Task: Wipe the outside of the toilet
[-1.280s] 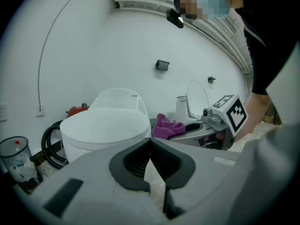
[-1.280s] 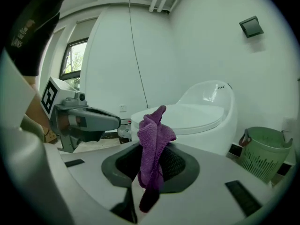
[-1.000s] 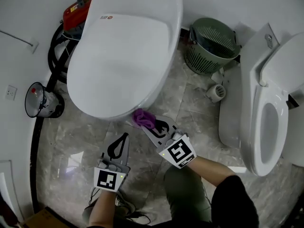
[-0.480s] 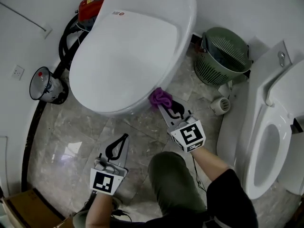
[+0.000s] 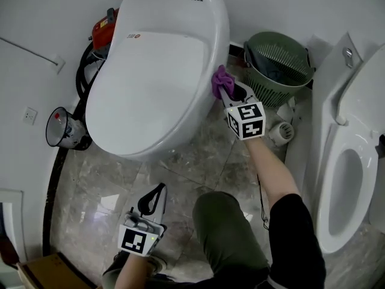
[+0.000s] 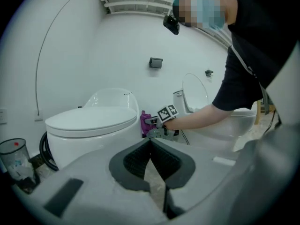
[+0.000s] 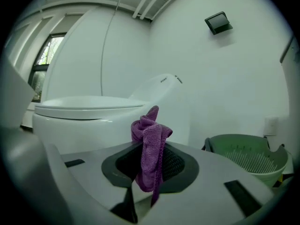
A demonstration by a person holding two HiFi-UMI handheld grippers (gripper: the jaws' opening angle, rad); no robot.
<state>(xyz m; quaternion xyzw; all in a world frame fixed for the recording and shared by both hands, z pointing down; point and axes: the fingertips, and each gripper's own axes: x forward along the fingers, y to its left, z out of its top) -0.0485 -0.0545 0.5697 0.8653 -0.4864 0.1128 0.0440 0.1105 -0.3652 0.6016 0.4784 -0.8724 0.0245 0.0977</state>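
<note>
The purple cloth (image 5: 220, 80) is pinched in the closed right gripper (image 5: 225, 89) against the flank of the toilet (image 5: 156, 71), upper centre of the head view, beside the green basket (image 5: 278, 62). The left gripper (image 5: 156, 191) (jaws together, empty) is held low, well apart. The wipe is judged partway; the flank at frame left seems still to be done. Over 1 s the cloth was carried up from the front rim.

A green slatted basket (image 5: 280, 62) is set on the marble floor (image 5: 198, 155); a red appliance (image 5: 103, 26) and looped black hose (image 5: 80, 80) are seen by the left wall, a white megaphone (image 5: 65, 128) just beside them
</note>
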